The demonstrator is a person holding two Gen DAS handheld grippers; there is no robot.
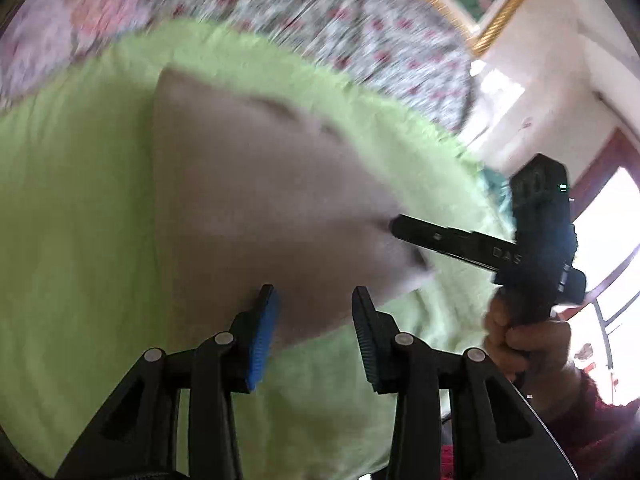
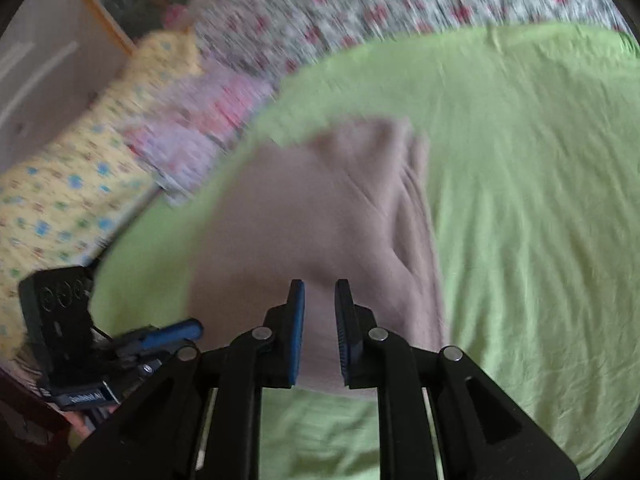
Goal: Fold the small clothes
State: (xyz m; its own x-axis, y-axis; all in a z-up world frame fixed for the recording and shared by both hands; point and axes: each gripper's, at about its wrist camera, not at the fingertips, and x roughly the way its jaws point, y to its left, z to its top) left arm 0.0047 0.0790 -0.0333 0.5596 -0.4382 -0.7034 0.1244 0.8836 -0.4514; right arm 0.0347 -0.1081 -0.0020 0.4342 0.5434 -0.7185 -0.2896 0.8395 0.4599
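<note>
A small dusty-pink garment [image 1: 256,200] lies folded on a light green sheet [image 1: 72,240]; both views are motion-blurred. My left gripper [image 1: 314,300] is open, its jaws wide apart just at the garment's near edge, holding nothing. In the left wrist view my right gripper [image 1: 400,226] reaches in from the right with its fingertips at the garment's right edge. In the right wrist view the right gripper [image 2: 319,292] has a narrow gap between its jaws, over the near edge of the pink garment [image 2: 312,216]; no cloth shows between them. The left gripper [image 2: 176,332] appears at the lower left.
The green sheet [image 2: 520,200] covers a bed with a floral bedspread [image 2: 360,8]. A yellow patterned cloth [image 2: 60,184] and a pink patterned cloth [image 2: 200,128] lie at the left. A wall, a gold-framed picture [image 1: 492,12] and a bright window [image 1: 612,232] are at the right.
</note>
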